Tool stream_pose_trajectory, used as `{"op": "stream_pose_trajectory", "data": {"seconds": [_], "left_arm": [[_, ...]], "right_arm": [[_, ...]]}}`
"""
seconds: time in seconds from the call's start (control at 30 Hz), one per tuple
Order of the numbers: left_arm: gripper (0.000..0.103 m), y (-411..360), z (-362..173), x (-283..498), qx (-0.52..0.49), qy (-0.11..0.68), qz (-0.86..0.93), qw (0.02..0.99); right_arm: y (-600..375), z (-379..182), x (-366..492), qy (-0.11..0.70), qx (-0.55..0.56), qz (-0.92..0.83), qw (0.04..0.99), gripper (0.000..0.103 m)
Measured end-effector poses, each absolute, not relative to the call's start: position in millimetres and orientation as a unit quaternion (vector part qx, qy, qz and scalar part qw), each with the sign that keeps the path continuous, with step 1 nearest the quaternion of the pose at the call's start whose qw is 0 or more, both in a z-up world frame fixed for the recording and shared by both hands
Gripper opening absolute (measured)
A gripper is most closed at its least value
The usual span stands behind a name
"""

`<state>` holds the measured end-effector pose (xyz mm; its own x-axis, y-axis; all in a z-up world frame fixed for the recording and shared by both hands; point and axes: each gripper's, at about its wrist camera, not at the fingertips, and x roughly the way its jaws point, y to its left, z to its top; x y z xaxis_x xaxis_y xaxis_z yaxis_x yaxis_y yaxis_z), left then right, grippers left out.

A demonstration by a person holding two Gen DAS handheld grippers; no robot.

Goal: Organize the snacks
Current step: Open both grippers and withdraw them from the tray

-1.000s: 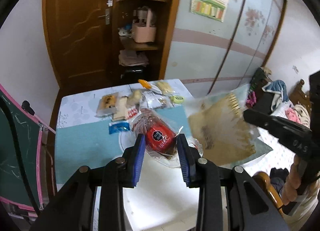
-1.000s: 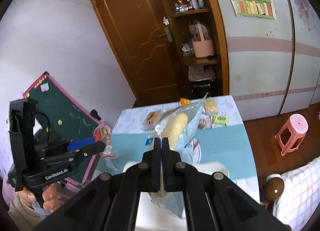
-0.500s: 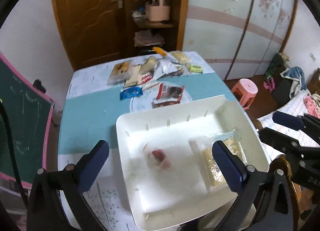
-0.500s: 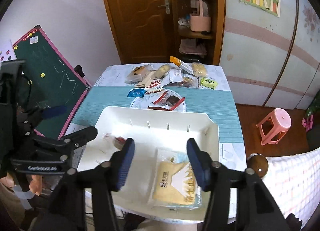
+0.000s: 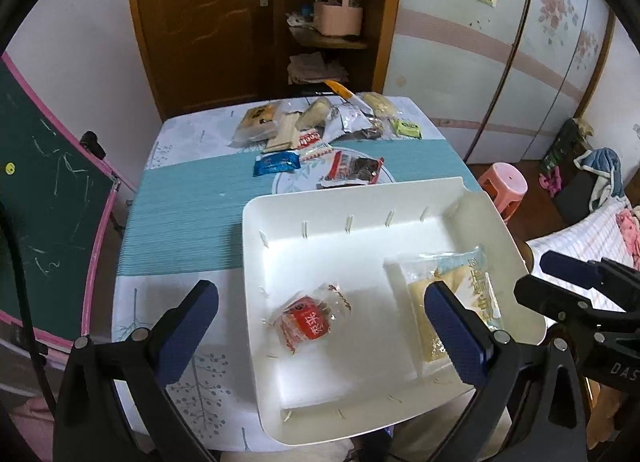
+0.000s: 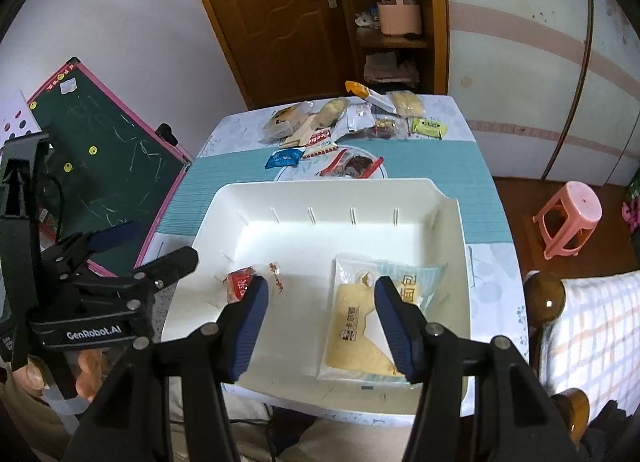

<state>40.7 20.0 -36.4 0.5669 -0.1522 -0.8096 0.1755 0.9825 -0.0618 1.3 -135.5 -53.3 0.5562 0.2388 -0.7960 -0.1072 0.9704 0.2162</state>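
Two grippers: both hover over the near end of the table, both empty.
Left gripper (image 5: 320,322): jaws spread as wide as they go, nothing between the pads; one finger hangs over the tablecloth, the other over the tray's right side.
Right gripper (image 6: 318,320): jaws parted about halfway, gripping nothing; they stand above the tray floor.
White tray (image 5: 360,218): sits at the near edge of the table, shallow, with slotted walls.
Red-label snack (image 5: 306,324): lies loose on the tray floor, left of centre, in a clear wrapper.
Yellow pastry packet (image 6: 360,322): lies flat in the tray's right part, clear of the red one; pale blue printed corner at its far end.
Table (image 5: 192,202): teal runner across a white patterned cloth.
Dark snack pack (image 5: 354,172): red-edged, just beyond the tray's far wall, on the runner.
Blue packet (image 5: 276,163): left of the dark pack, apart from it.
Snack pile (image 5: 320,122): heaped at the far end of the table, packets overlapping; a green one (image 5: 406,128) at its right end.
Pink stool (image 6: 568,218): on the floor right of the table.
Chalkboard (image 6: 104,166): leans at the left, pink-framed.
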Motion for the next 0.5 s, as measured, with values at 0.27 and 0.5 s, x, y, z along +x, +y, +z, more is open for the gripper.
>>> {"op": "stream_pose_trajectory", "data": {"seconds": [0.27,0.5], "left_arm": [[0.102,18,-37,30,0.038,0.443,-0.08,0.892],[0.102,18,-42,30,0.035,0.447,-0.084,0.89]], "right_arm": [[-136,-69,-5,0.477,0.086,0.096,0.869,0.056],[-140,-75,-8,0.464,0.108,0.074,0.876,0.056]]}}
